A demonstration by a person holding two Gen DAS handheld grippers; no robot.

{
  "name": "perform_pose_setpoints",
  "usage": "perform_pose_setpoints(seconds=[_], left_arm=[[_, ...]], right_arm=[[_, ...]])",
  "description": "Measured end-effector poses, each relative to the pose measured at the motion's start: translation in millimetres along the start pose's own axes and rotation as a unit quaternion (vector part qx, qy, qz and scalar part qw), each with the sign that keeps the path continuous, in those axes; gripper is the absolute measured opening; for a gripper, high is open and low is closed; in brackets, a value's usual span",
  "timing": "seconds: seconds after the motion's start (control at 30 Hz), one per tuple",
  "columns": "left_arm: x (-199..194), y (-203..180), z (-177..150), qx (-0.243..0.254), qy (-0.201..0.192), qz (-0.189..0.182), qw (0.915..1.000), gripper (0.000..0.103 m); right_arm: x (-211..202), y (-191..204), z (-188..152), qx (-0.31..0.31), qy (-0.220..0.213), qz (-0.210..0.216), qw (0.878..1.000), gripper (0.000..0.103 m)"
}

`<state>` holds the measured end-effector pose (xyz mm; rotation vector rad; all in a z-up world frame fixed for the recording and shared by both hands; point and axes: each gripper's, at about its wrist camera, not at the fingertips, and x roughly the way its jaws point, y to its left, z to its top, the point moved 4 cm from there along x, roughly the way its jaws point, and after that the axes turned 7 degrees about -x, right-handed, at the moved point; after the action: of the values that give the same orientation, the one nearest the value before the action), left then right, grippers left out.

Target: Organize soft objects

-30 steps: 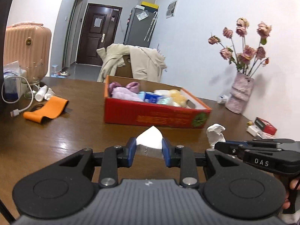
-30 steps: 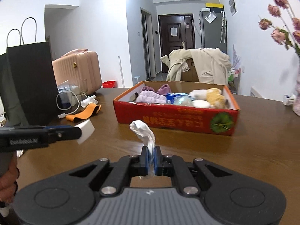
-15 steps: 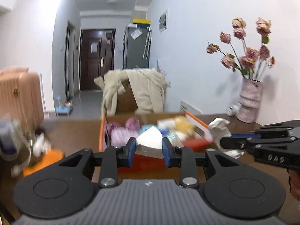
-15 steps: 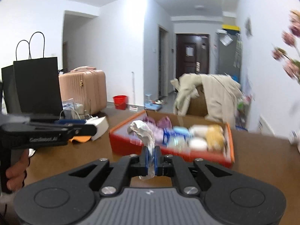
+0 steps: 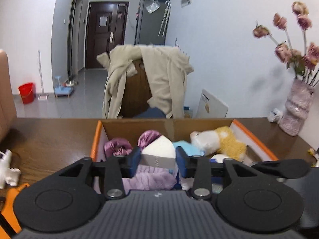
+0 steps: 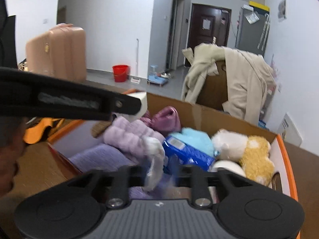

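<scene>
A: Left gripper [image 5: 158, 160]?
B: Mine just widened; white wedge-shaped sponge [image 5: 158, 151] between pads, over orange-rimmed cardboard box [image 5: 255, 137].
A: Right gripper [image 6: 159, 176]?
B: Just opened; crumpled white plastic bag [image 6: 154, 159] loose above box.

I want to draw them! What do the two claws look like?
Each claw, left claw and right claw, is black plastic with two round discs, silver screws and a ribbed grey base. The left one has blue fingertips. Seen sideways in the right view, it is a long black bar with a blurred label.
</scene>
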<state>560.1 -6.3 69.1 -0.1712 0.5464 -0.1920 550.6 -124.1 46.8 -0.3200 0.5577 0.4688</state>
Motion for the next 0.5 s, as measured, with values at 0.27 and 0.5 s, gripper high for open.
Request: perform_pose_setpoints(seconds=[0.27,0.5], left_arm=[[5,10,-6,-0.015,0.015,-0.013,0.9997,0.066],[-36,5,14,-0.005,-0.012,0.0,0.9999,0.072]], right_arm=[[-33,-27,-7,0.03,-0.033,-0.005,0.999,0.054],[-74,-52,3,0.05,-0.059,-0.036,0.996,0.056]])
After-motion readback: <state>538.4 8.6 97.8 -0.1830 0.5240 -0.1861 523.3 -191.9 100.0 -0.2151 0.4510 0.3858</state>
